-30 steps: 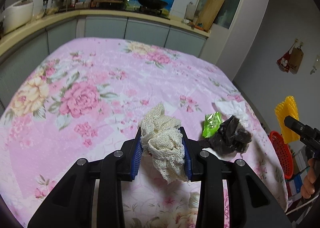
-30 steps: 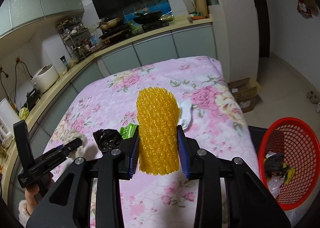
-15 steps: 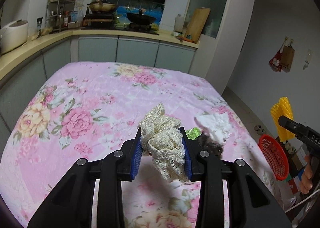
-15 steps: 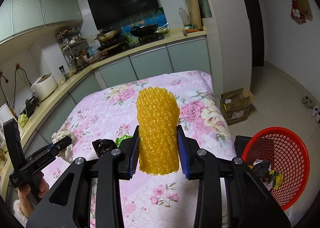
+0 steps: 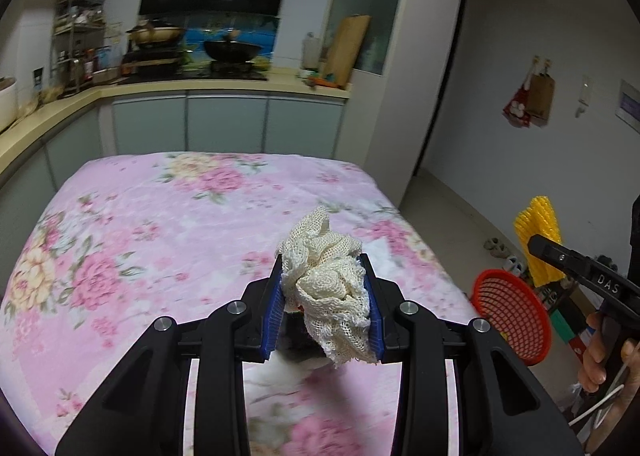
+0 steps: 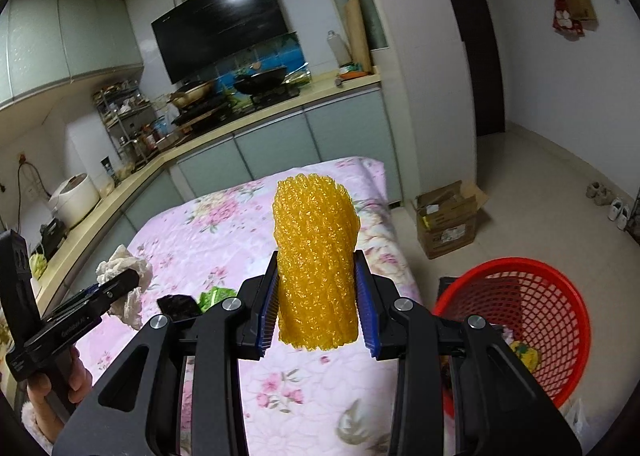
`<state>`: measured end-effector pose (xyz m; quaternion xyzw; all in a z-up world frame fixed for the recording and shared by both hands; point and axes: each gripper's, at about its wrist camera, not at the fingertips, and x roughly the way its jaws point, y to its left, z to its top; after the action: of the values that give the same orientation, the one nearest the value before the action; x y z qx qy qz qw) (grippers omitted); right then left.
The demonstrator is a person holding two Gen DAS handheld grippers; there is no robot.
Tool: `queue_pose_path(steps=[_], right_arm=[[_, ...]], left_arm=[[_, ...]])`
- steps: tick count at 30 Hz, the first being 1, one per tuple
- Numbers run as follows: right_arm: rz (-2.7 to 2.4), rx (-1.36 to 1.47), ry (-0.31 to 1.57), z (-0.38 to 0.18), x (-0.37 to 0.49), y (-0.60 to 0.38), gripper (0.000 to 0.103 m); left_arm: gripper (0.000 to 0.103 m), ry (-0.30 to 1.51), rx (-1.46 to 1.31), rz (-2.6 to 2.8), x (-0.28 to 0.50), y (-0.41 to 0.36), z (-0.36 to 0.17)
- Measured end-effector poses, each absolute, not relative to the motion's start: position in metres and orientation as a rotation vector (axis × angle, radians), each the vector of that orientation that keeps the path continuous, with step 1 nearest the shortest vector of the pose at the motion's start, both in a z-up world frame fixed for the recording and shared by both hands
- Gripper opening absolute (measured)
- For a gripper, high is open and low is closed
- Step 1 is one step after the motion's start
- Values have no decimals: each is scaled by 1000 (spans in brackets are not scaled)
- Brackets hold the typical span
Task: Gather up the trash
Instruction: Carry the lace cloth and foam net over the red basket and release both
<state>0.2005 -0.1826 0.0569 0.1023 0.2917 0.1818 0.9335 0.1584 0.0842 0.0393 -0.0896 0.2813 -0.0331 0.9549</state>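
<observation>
My left gripper [image 5: 325, 310] is shut on a crumpled cream foam net [image 5: 326, 284], held above the pink floral tablecloth [image 5: 160, 240]. My right gripper [image 6: 316, 310] is shut on an upright yellow foam net [image 6: 316, 260] above the table's right side. The red mesh basket [image 6: 532, 316] sits on the floor to the right and holds some trash. In the left wrist view the basket [image 5: 510, 320] lies beyond the table's right edge, with the yellow net [image 5: 538, 232] above it. A black wrapper [image 6: 178, 306] and a green wrapper [image 6: 216, 296] lie on the table, and the cream net [image 6: 124, 280] shows at the left.
A kitchen counter [image 5: 224, 88] with a stove and wok runs along the back and left. An open cardboard box [image 6: 448, 216] stands on the floor beyond the basket. Shoes [image 6: 608, 200] lie by the right wall. A hand [image 6: 52, 388] grips the left tool.
Both grippers have risen and swung to the right with their nets still held. The red basket looms larger in both views, and the table trash has slid down behind the left gripper's fingers.
</observation>
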Motion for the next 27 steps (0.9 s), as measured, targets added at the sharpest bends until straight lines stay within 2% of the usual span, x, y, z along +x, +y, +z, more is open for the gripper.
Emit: queue_pose_path(steps=[27], right_arm=[[39, 216, 523, 48, 191, -276, 34]], left_arm=[[33, 594, -26, -289, 204, -82, 41]])
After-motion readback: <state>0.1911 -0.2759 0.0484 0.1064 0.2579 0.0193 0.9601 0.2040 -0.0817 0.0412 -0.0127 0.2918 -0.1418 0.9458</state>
